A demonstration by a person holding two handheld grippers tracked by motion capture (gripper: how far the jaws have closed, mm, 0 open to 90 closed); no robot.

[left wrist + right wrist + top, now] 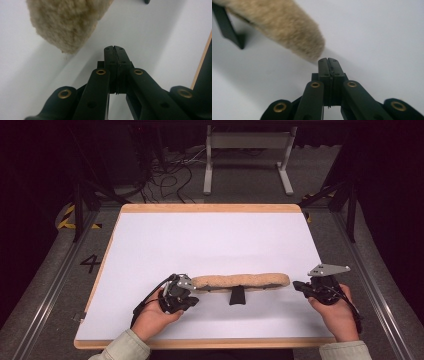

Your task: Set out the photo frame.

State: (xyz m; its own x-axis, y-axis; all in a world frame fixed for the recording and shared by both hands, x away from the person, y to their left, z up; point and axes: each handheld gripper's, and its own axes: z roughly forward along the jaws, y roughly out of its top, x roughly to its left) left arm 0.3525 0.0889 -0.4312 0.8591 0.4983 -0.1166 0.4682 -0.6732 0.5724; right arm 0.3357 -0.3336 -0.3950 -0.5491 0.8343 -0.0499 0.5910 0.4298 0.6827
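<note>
Both units stand in the approach step: the left hand-held gripper [192,290] and the right hand-held gripper [299,286] each have their jaws pressed together on nothing, one just beside each end of the long tan fleece-covered bar [241,281], which rests on a small black stand [237,296] near the front of the white-topped desk [210,240]. The next move likely calls for parting the jaws before closing on the fleece ends. The gripper views confirm the jaw contact; the high view alone gives the bar's full length.
</note>
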